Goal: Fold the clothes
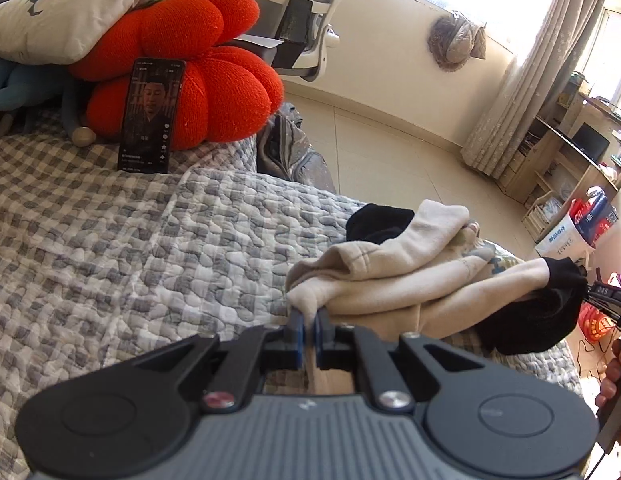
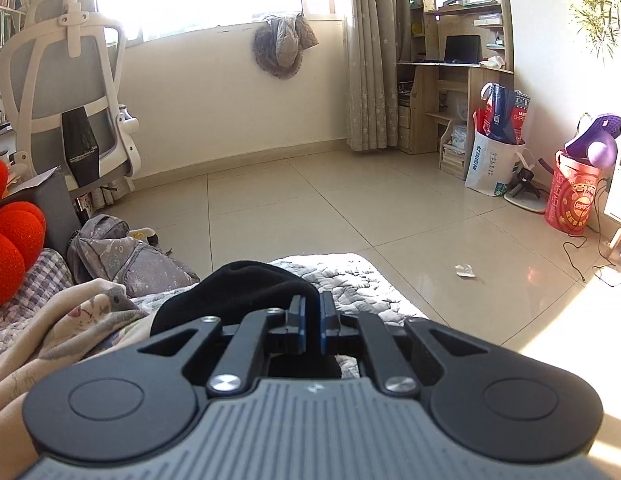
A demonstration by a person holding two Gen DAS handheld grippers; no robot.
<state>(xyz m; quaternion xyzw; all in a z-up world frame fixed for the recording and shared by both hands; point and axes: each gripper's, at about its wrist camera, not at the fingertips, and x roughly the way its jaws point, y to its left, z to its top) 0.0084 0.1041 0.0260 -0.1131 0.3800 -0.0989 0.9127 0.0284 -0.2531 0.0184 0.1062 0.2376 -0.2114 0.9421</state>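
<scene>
Beige sweatshirt [image 1: 394,280] with black cuffs [image 1: 542,304] – bunched, draped over the quilted bed, lifted at both ends

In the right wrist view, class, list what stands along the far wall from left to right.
Chair → hanging hat → curtain → desk → white bag → red bucket.

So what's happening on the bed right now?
A person is folding a beige garment with black cuffs on the checked quilt. The left tool is shut on a beige fold, and the right tool is shut on the black cuff. The garment is bunched up, not yet neatly folded.
</scene>
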